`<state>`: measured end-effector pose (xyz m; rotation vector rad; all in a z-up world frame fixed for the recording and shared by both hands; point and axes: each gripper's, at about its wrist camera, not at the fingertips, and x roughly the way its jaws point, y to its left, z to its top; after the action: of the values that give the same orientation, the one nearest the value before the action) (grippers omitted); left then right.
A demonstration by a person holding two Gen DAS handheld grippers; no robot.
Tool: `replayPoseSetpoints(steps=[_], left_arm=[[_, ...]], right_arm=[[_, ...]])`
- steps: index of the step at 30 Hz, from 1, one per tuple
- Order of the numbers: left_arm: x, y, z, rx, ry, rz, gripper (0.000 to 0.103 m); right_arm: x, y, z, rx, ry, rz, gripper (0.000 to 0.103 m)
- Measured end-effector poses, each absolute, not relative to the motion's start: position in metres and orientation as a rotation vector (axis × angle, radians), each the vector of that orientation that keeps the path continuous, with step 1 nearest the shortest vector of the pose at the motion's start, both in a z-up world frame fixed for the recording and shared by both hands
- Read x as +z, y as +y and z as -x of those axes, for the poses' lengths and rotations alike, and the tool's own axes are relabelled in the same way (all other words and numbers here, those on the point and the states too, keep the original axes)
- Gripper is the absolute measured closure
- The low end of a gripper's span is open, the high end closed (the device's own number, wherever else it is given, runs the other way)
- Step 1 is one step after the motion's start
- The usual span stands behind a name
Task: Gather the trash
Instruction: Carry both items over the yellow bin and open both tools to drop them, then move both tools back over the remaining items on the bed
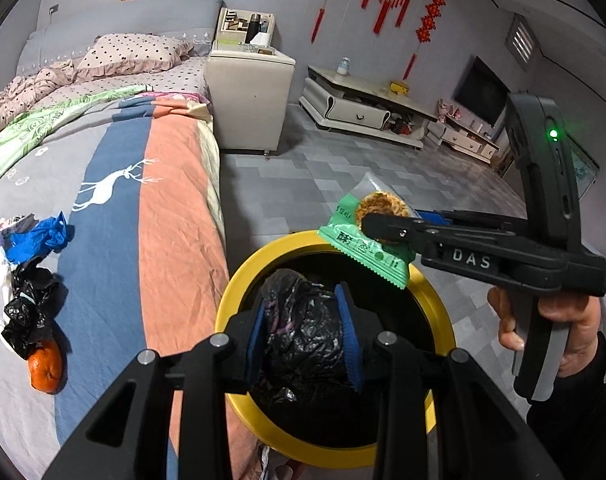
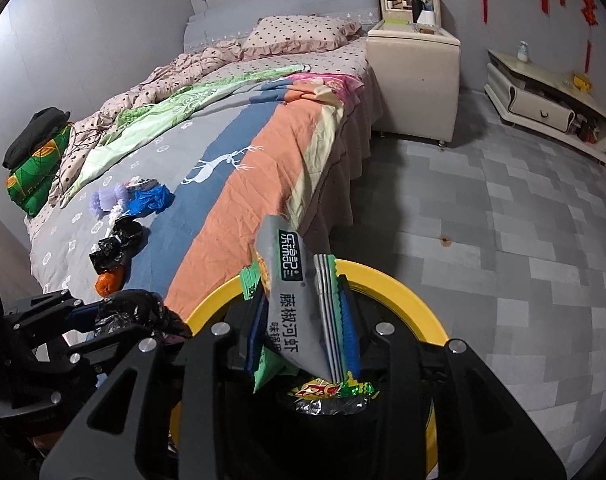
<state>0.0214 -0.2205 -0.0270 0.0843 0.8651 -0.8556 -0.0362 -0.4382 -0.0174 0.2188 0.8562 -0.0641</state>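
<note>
1. Holding a crumpled black bag (image 1: 303,328) between its blue pads, the left gripper (image 1: 305,330) is clamped on it right over the yellow-rimmed bin (image 1: 431,296).
2. Right gripper (image 2: 303,320) has a snack wrapper (image 2: 299,300) standing between its fingers, grey-and-green, above the same bin (image 2: 399,292). In the left view the wrapper (image 1: 367,240) shows its green side. Pads look like they touch the wrapper, but I cannot tell for sure whether they press on it or have let go.
3. Doing the drop well: both loads hang over the opening, so probably just part the jaws wide and let each fall clean. The wrapper leans toward the rim, so moving it toward the middle first looks safer; it is light and could catch on the edge. The bag is bulky and may cling to the pads, so a full release seems wise.
4. Inside the bin: some foil wrapper pieces (image 2: 331,394) already lie there, number unclear.
5. Counts on the bed (image 1: 175,184), trash left to pick up: one orange (image 1: 45,366), one black plastic bag (image 1: 27,312), one blue glove or bag (image 1: 43,236), one purple fluffy thing (image 2: 109,198), some white scraps, count unclear.
6. Other counts: two grippers, one bin, one hand (image 1: 543,328) in view on the right gripper's handle, one nightstand (image 1: 249,100).
</note>
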Motion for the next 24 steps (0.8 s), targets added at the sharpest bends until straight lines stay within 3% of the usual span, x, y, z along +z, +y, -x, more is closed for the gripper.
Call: replayPoseSetpoints(steps=[8,12,15,24], left_arm=[[-0.027,-0.220,-0.019,-0.871,0.864,-0.079,0.061],[-0.025,-0.220,-0.016,-0.869,0.849,-0.090,0.042],[-0.023,-0.218,-0.015,-0.868,0.841,-0.087,0.035],[-0.014,-0.203,-0.022,-0.811,0.793,-0.099,0.022]], right_arm=[[-0.018,-0.445,0.037,-0.082,0.852,-0.242,0.057],[-0.014,-0.453,0.038,-0.117,0.836,-0.253,0.055],[-0.007,-0.460,0.041,-0.145,0.804,-0.260,0.052],[0.005,-0.455,0.036,-0.128,0.740,-0.266,0.049]])
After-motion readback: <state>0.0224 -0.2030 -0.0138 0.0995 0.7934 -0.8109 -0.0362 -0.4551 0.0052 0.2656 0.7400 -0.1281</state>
